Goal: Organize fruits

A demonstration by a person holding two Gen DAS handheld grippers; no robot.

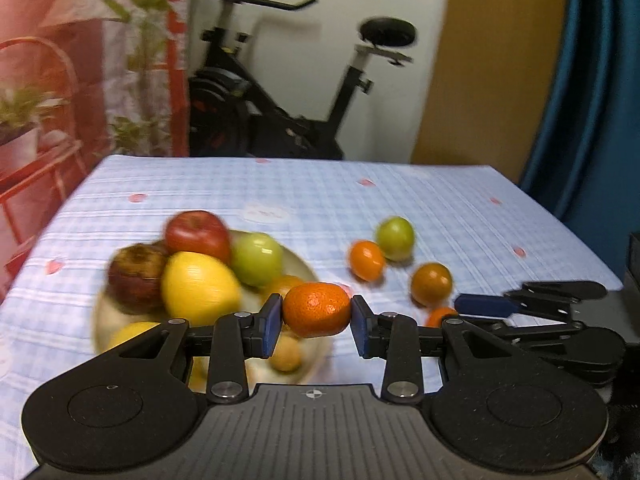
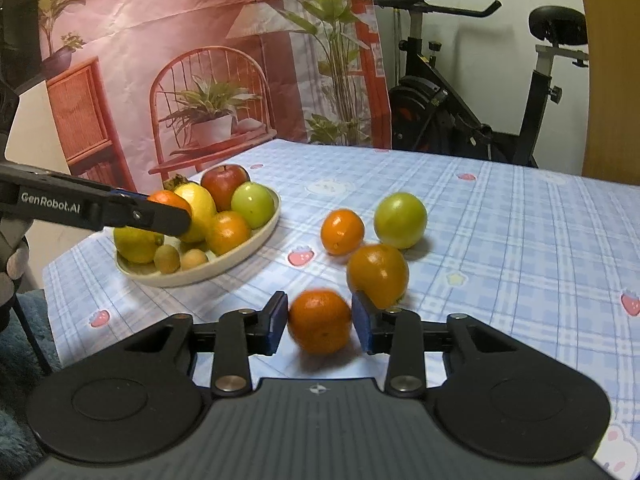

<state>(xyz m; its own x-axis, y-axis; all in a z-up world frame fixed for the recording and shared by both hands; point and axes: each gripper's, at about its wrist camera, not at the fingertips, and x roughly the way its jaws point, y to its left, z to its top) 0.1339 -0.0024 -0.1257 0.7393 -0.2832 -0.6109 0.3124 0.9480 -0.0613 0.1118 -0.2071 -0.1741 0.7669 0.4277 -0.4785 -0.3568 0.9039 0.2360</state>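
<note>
Left wrist: fingers clamp a mandarin — right fingers likewise.

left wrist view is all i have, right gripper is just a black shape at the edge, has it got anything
Observer: Yes. The right gripper is shut on the near orange, with a blue pad against each side.
Operator: is my mandarin over the plate yet
Observer: Seen from the right wrist, the left gripper holds the mandarin at the left side of the plate, in front of the big lemon.
Operator: little brown fruits on the plate are a blur here, how many
Observer: Two small brown fruits lie side by side by the plate's front rim.
</note>
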